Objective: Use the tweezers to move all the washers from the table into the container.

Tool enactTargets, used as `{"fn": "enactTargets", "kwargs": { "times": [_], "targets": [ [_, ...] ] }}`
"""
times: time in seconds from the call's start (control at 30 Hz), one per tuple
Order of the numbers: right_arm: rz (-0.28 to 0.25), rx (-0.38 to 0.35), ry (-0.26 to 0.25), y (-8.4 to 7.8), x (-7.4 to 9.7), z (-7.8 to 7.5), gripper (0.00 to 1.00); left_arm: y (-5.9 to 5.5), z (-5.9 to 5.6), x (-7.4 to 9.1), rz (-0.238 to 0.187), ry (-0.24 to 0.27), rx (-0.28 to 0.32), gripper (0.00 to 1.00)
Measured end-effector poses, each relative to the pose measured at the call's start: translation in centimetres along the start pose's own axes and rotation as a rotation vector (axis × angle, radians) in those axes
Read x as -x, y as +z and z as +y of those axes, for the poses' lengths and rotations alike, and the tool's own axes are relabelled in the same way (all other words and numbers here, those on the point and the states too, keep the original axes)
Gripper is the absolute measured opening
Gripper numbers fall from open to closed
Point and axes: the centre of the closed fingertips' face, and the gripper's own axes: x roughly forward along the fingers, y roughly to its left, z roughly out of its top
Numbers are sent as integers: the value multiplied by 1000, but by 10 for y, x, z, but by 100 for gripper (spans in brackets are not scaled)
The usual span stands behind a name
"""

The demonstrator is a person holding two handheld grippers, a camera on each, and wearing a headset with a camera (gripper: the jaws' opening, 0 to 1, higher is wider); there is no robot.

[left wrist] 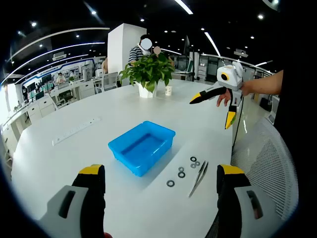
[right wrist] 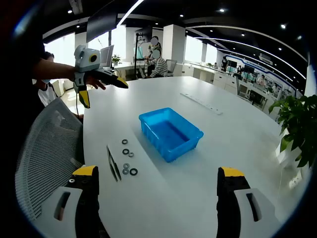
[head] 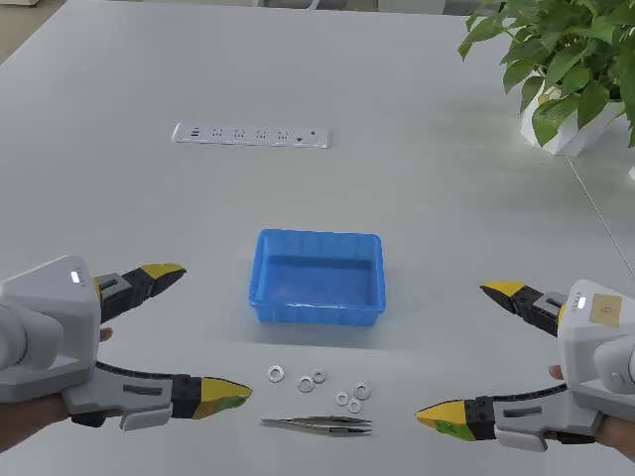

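Both grippers idle, nothing picked up. Left gripper point(head: 216, 331) is at the near left of the head view, jaws spread wide with nothing between them, yellow-and-black tips pointing in toward the middle of the table. Right gripper point(head: 449, 349) mirrors it at the near right, jaws equally wide apart and also empty. Each is hand-held, with a bit of hand showing behind the grey housings.

Slim silver metal tweezers point(head: 317, 423) lie flat on the pale grey tabletop point(head: 437, 188) between the two grippers. They're the item closest to the near edge, and neither gripper touches them. Long axis runs left-right in the head view.

Six small silver ring washers point(head: 318, 377) lie loose on the table just beyond the tweezers, between them and the container. One sits alone on the left, a pair near the middle, three clustered on the right. Can't tell whether those in the pair and the cluster touch each other.

Shallow blue rectangular plastic container point(head: 316, 309) sits upright just beyond the washers, roughly centred between the grippers. All six washers are outside it.

Farther back, a long white power strip point(head: 250, 135) lies flat on the table, well apart from the container. A leafy green plant in a white pot point(head: 561, 69) stands at the far right. A grey mesh chair back point(left wrist: 267, 158) is by the table edge in the left gripper view
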Motion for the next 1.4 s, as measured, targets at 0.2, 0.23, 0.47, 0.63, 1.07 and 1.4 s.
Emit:
{"fn": "enactTargets", "kwargs": {
  "times": [0.2, 0.23, 0.47, 0.63, 1.07, 1.4],
  "targets": [
    [-5, -2, -2, 3, -1, 0, 100, 1, 0, 0, -2, -2, -1, 99],
    [-6, -3, -2, 3, -1, 0, 100, 1, 0, 0, -2, -2, -2, 99],
    [-7, -2, -4, 3, 0, 0, 100, 3, 1, 0, -5, 1, -7, 99],
    [-8, 1, -6, 4, 0, -1, 100, 3, 1, 0, -3, 0, -12, 99],
    [-9, 8, -7, 5, 0, -1, 100, 5, 2, 1, -7, -2, -18, 99],
    [-10, 10, -4, 6, 1, -1, 100, 4, 1, 1, 0, -6, -22, 99]
  ]
}}
